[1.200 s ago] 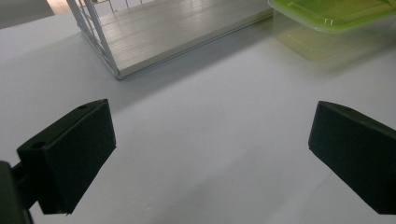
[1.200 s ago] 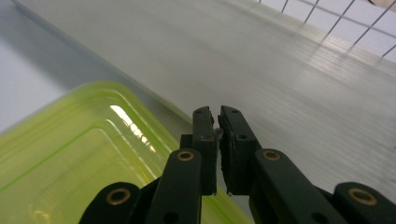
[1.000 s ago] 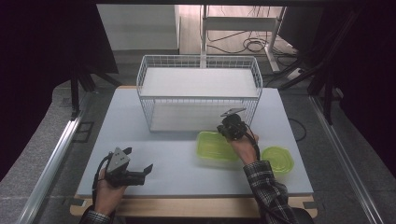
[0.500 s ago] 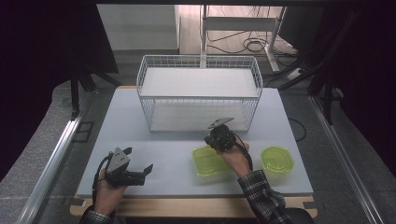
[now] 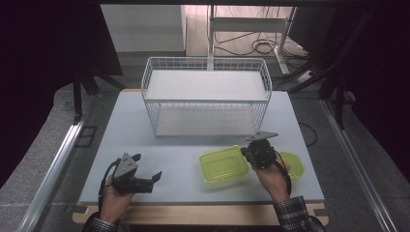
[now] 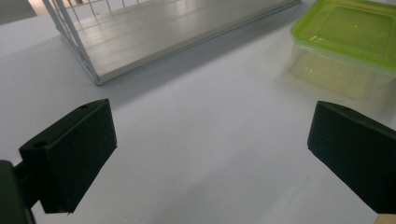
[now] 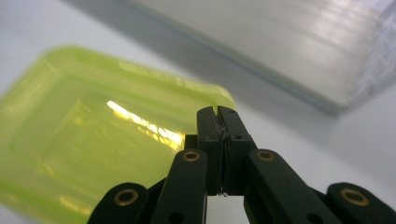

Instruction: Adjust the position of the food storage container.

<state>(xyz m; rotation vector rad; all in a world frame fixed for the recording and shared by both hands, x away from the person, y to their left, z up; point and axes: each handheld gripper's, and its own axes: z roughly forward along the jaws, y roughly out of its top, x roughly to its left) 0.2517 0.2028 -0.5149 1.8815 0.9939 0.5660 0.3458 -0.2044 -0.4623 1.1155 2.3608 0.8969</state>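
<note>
Worktop [image 5: 121, 145] carried a white wire basket [image 5: 205, 99] at the back; its far rim blended into the bright floor behind, and the left claw view cut it off to one corner. In front sat a lidded green container [image 5: 224, 164], well apart from the basket. Right claw [image 5: 251, 153] was at the container's right edge, jaws pressed together with nothing visible between them in the right claw view; whether the tips touched the lid couldn't be told. A second green piece [image 5: 295, 164] lay just right of that hand, mostly hidden behind the claw body and wrist, so lid or tub was unclear. Left claw [image 5: 152, 176] rested low near the front edge, jaws wide apart, empty, pointing toward the container.
</note>
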